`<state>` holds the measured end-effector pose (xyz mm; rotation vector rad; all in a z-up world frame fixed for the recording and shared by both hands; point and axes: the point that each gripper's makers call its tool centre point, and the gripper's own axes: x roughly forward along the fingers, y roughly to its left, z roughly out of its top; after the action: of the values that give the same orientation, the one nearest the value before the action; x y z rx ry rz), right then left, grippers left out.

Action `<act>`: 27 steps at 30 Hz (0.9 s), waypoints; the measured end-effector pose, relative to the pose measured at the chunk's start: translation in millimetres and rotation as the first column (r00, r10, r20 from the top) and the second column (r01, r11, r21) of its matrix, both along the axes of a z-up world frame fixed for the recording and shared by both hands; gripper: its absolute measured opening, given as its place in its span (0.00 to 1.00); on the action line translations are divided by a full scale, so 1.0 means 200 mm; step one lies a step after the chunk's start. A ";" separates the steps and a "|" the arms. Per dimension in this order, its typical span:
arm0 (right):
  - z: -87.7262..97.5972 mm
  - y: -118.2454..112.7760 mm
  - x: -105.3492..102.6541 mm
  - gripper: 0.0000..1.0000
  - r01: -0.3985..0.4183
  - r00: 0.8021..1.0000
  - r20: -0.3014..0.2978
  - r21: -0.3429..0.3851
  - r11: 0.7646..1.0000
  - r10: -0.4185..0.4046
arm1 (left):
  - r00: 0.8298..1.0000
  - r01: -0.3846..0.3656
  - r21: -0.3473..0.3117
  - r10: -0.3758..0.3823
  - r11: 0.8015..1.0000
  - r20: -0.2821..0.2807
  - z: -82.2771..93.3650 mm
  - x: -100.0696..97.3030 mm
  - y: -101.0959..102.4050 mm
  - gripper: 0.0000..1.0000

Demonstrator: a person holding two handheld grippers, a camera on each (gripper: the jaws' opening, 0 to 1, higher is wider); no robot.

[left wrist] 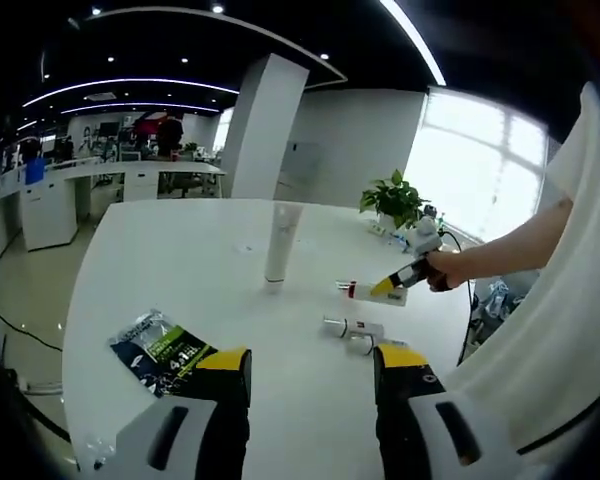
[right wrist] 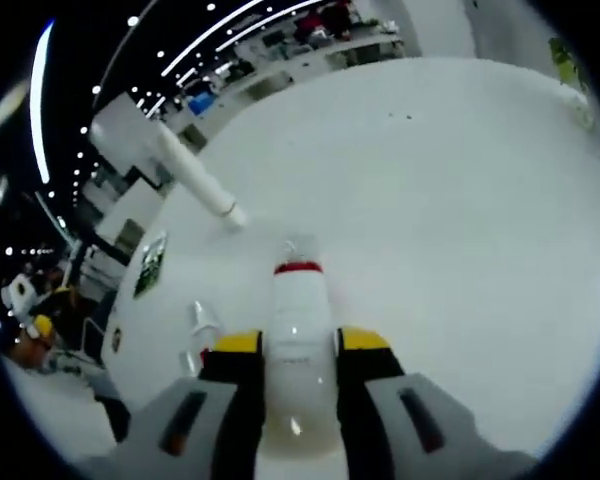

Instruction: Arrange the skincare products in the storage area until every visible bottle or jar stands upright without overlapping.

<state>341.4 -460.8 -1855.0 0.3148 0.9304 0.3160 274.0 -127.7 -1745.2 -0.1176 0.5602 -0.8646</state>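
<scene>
The right tongs [right wrist: 298,362] grip a white bottle [right wrist: 298,325] with a red band, held low over the white counter [right wrist: 460,200]. The left tongs [left wrist: 312,372] are open and hold nothing. On the counter a white tube [left wrist: 280,243] stands upright, a small bottle [left wrist: 352,328] lies on its side, and a dark packet [left wrist: 163,350] lies flat near the left tongs.

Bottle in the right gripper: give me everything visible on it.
The small white bottle looks like opaque plastic, with a red band near its far end and a pale cap beyond that. It lies along the right gripper, whose yellow-tipped jaws press on both its sides. In the left gripper view the same bottle is held roughly horizontal just over the white table; whether it touches the top is unclear. Any label text is too blurred to read.
</scene>
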 end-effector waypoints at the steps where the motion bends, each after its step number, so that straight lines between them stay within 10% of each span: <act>1: 0.00 0.00 0.00 0.24 -0.001 1.000 0.001 -0.006 1.000 0.001 | 1.000 -0.001 -0.002 0.001 1.000 0.000 0.00 0.00 0.00 0.51; 14: -0.15 -0.01 -0.09 0.24 -0.217 0.974 -0.116 -0.267 0.939 0.192 | 0.999 -0.009 0.013 0.009 1.000 -0.038 -0.07 -0.03 0.04 0.50; 27: -0.21 -0.02 -0.06 0.26 -0.284 0.956 -0.158 -0.284 0.916 0.247 | 0.999 -0.018 0.020 0.019 1.000 -0.044 -0.07 0.02 0.02 0.50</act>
<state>329.5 -465.3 -1896.4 -0.0815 1.1262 0.4005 277.3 -123.1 -1759.7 -0.1240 0.6076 -0.8403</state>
